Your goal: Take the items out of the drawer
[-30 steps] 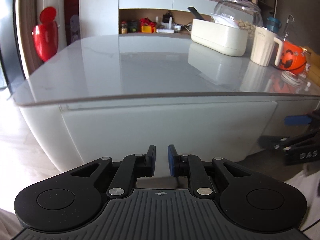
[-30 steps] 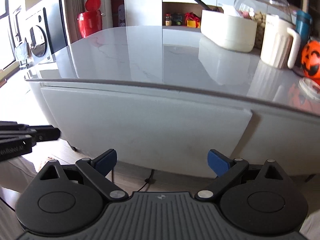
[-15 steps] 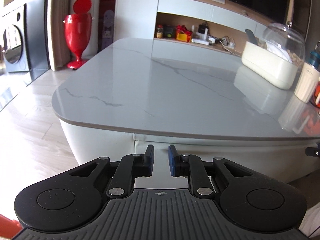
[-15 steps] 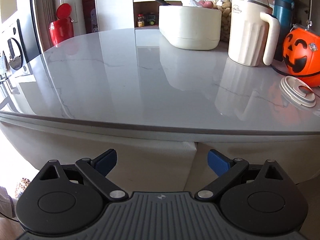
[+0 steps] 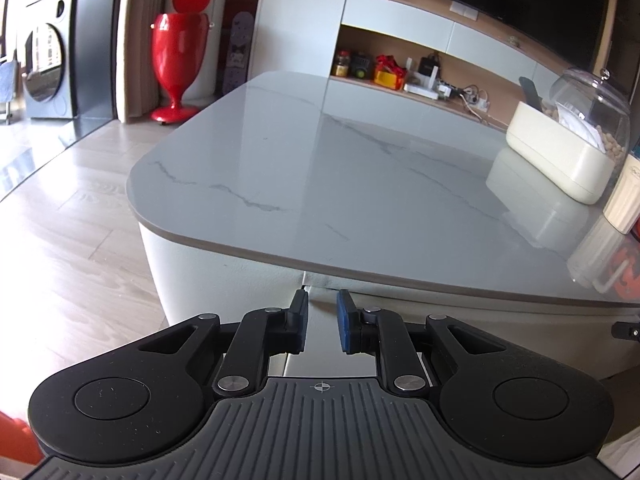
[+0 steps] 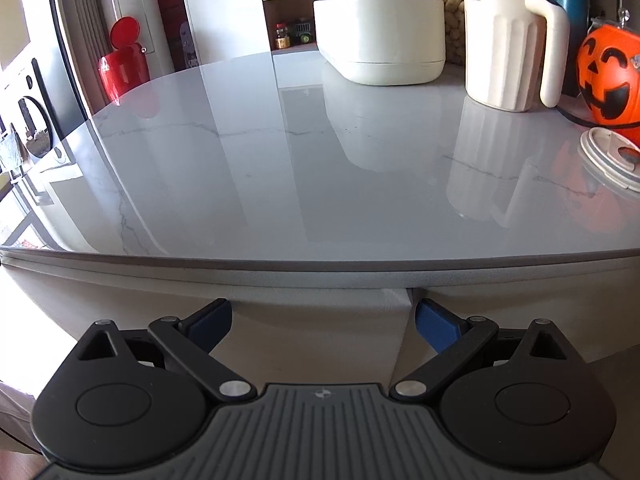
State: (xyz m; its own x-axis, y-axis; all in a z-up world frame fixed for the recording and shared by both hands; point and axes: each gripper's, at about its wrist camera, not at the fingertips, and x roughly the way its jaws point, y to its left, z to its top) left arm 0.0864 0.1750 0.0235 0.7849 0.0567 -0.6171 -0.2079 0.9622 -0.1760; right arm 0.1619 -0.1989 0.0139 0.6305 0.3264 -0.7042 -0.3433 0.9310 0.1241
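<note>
Left wrist view: the left gripper [image 5: 322, 322] hangs before the white front under the table [image 5: 360, 184], its fingers drawn close with a narrow gap between them and nothing held; the seam at the drawer [image 5: 460, 320] edge lies just beyond the fingertips. A cream box [image 5: 560, 160] and a glass dome [image 5: 592, 100] stand at the far right of the table; a red bin [image 5: 178, 56] stands on the floor beyond. Right wrist view: the right gripper [image 6: 323, 322] is spread wide and empty, straddling the right end of the drawer [image 6: 320, 320] front below the table [image 6: 320, 160] rim; the drawer appears shut, and its contents cannot be seen. On the table stand the cream box [image 6: 380, 40], a jug [image 6: 508, 40], a pumpkin pail [image 6: 608, 76] and a lid [image 6: 612, 160].
</note>
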